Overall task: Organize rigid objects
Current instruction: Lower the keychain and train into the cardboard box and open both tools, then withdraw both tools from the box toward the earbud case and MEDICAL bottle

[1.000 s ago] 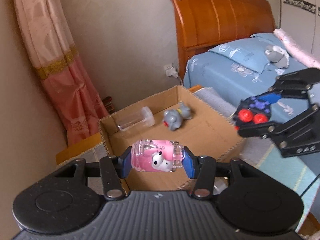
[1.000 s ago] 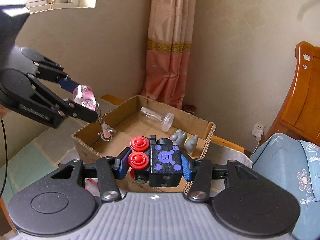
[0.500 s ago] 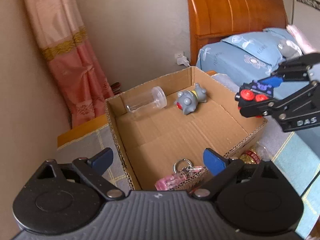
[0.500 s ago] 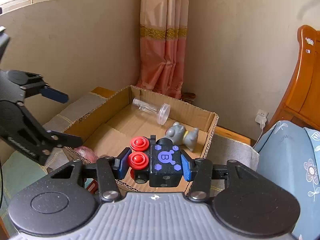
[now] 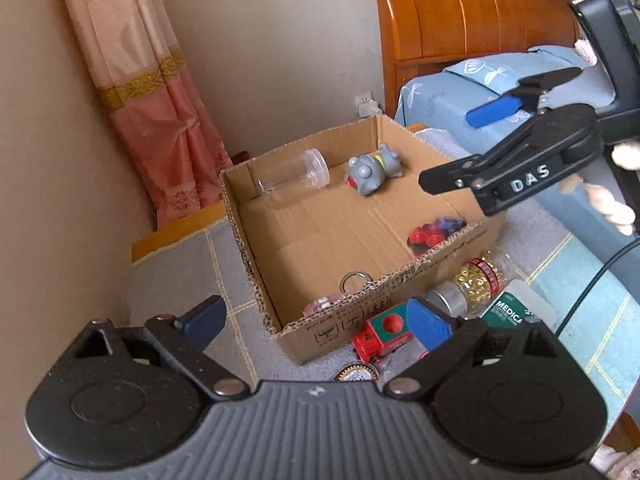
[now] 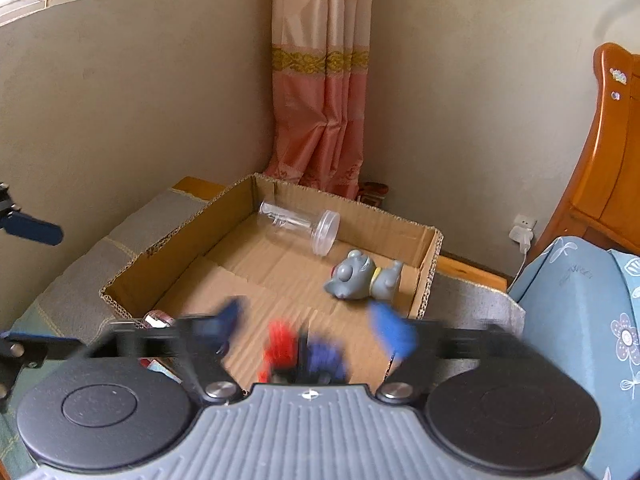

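Four toys lie in the brown cardboard box (image 5: 448, 254); both the left gripper (image 5: 316, 320) and right gripper (image 6: 316, 330) gape empty, with a red-green toy train (image 5: 382, 334) and bottles still outside.

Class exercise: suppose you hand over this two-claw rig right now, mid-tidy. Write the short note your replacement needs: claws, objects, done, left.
Left claw: open, empty, in front of the cardboard box's near wall.
Right claw: open, over the box; the black-and-red toy block is free of it, inside near the right wall.
Done, in the box: clear jar, grey mouse figure, pink keyring charm, toy block.
Left, outside by the near wall: red-and-green toy train, bottle of gold beads, green medical pack, a gold-rimmed round piece.
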`<state>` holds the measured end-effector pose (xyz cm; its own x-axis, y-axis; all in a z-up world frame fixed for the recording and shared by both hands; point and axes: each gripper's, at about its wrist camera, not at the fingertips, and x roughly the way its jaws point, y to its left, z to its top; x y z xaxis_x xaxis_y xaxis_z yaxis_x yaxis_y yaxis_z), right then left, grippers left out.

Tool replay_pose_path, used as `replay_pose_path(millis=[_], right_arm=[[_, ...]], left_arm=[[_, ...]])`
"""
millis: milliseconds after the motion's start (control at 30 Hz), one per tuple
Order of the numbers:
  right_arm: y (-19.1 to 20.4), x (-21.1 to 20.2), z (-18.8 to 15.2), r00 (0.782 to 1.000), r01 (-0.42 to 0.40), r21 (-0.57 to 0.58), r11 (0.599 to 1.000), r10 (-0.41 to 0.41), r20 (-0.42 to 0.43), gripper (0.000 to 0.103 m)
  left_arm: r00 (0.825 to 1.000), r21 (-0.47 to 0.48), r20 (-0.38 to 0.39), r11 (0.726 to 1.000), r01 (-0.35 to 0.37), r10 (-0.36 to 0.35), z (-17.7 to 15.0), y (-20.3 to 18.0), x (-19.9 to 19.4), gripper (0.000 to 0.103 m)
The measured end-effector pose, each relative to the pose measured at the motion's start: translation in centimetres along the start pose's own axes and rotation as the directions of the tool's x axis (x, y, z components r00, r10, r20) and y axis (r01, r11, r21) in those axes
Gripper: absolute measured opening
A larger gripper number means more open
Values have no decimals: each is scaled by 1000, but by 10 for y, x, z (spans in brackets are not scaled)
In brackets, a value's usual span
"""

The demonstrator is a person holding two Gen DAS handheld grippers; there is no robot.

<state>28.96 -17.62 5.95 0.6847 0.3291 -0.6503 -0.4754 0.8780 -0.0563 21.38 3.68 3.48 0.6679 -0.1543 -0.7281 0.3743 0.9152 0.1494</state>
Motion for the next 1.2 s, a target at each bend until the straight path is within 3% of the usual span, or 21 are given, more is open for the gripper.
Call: replay_pose_path(millis=[67, 367, 633, 933, 1200], right_arm=[[3, -9, -2, 999, 17, -4, 1000, -17, 33, 103], [18, -29, -17, 999, 34, -6, 999, -34, 1, 103], [40, -44, -61, 998, 63, 39, 997, -62, -32, 103], [64, -46, -116, 992, 111, 133, 985, -101, -78, 103], [78, -31, -131, 982, 155, 135, 979, -138, -127, 103]], left_arm=[[1000, -2, 2, 1000, -2, 2, -1, 0, -3, 98], [1000, -53, 19, 999, -6, 7, -12, 0, -12, 98], [999, -128, 27, 992, -13, 17, -37, -4, -19, 98], [991, -179, 12, 976, -127, 132, -76, -10, -18, 98], [997, -253, -10, 965, -74, 74, -105, -12, -10, 98]])
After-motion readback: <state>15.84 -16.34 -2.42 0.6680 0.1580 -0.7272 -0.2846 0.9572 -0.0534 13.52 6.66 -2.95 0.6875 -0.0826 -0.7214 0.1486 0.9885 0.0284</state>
